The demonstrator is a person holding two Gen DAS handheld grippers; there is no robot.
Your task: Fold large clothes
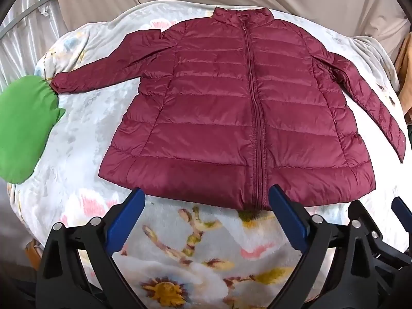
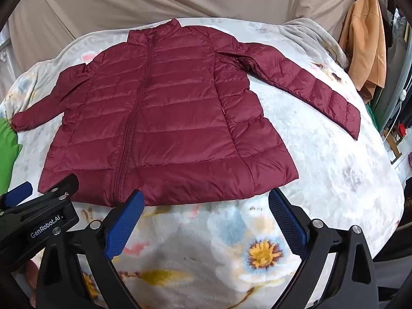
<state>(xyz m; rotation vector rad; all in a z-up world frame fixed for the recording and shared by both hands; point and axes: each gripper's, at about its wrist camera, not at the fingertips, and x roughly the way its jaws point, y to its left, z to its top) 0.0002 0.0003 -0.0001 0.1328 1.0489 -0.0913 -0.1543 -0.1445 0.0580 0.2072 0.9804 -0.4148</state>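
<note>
A dark red quilted puffer jacket (image 1: 231, 108) lies flat, zipped, sleeves out, on a pale floral fleece blanket (image 1: 195, 244); a green cloth (image 1: 23, 128) touches one cuff. The left gripper (image 1: 206, 200) and right gripper (image 2: 206, 200) hover near the hem, jaws spread wide, pinching nothing.

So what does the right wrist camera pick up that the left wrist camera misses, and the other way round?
Only the right wrist view shows the orange garment hanging beyond the bed and the left gripper's "GenRobot.AI" label. Only the left wrist view shows most of the green pouch at the jacket's left cuff and pale curtains at far left. Both show the maroon puffer jacket lying flat, zipped, sleeves spread, on the floral blanket, with the left gripper and right gripper open above the hem.
</note>
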